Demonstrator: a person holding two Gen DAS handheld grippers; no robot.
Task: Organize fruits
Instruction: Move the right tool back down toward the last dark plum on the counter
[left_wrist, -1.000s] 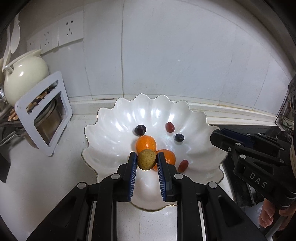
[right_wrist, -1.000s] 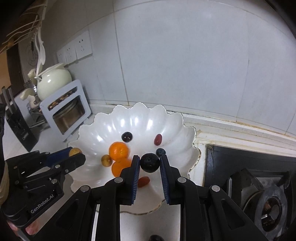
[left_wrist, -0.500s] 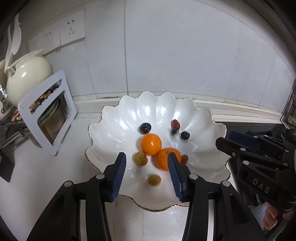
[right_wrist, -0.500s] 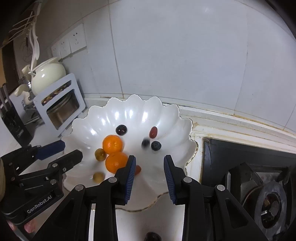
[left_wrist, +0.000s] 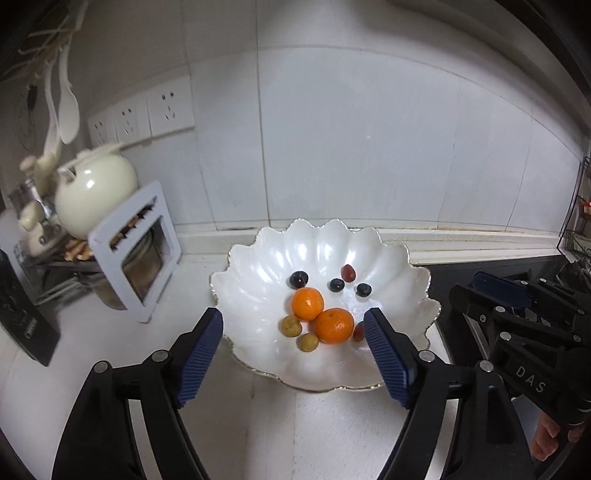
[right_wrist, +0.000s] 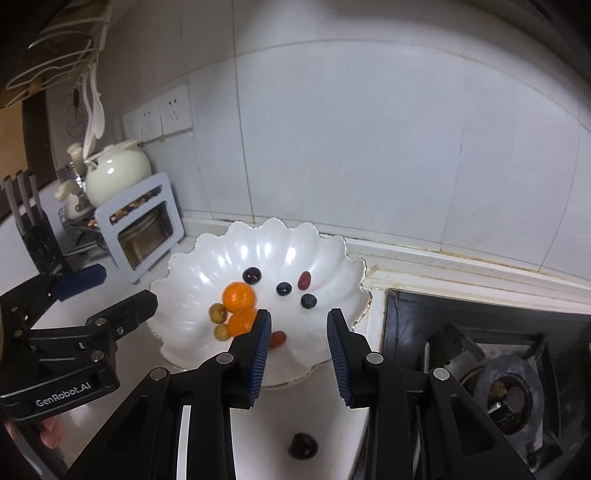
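Both fruits have been released into the bowl; left gripper jaws are opening, right gripper jaws stand apart, both empty. One dark grape (outside the bowl) remains on the counter.

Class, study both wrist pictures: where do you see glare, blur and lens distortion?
Left wrist view: bright glare patches on the white scalloped bowl; the cream teapot at the left looks soft; wall tile lines bow. Right wrist view: similar glare on the bowl; dark rounded corners; the dark fruit on the counter is blurred.
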